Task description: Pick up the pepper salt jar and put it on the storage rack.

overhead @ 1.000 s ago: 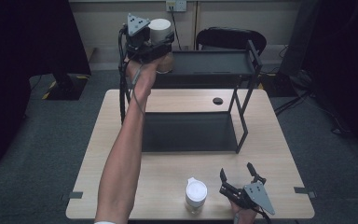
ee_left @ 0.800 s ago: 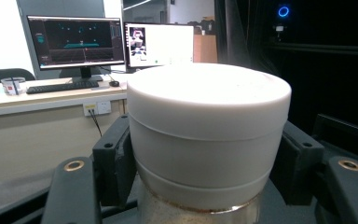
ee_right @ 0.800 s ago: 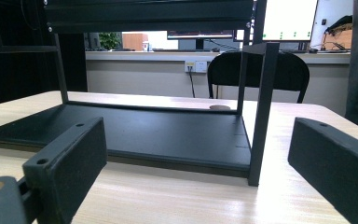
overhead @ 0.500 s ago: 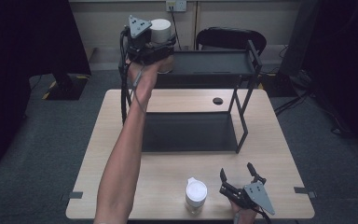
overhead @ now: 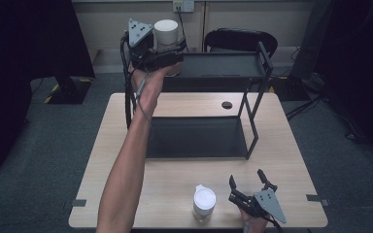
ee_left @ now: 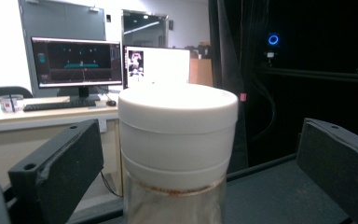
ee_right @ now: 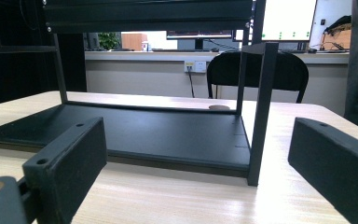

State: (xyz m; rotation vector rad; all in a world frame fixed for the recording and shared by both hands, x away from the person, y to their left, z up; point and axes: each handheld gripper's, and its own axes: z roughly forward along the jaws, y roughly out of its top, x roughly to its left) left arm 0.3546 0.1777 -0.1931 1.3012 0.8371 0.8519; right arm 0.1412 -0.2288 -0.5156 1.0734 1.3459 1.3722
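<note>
A clear jar with a white lid (overhead: 165, 33) (ee_left: 177, 140) stands at the left end of the black rack's top shelf (overhead: 223, 65). My left gripper (overhead: 167, 51) (ee_left: 186, 158) is raised around it. Its jaws have just been opening, and both pads now stand clear of the jar's sides. A second white-lidded jar (overhead: 204, 201) stands on the table near the front edge. Just to its right my right gripper (overhead: 246, 177) (ee_right: 191, 158) rests open, with nothing between its fingers, and faces the rack's lower shelf (ee_right: 158, 130).
The black two-tier rack takes up the middle and back of the wooden table (overhead: 291, 160); its front right post (ee_right: 260, 112) stands close ahead of the right gripper. A black chair (overhead: 240, 39) sits behind the table. A cable hole (overhead: 227, 105) lies under the top shelf.
The left gripper's jaws have spread away from the jar, which stays on the top shelf. The right gripper and the front jar have not moved.
</note>
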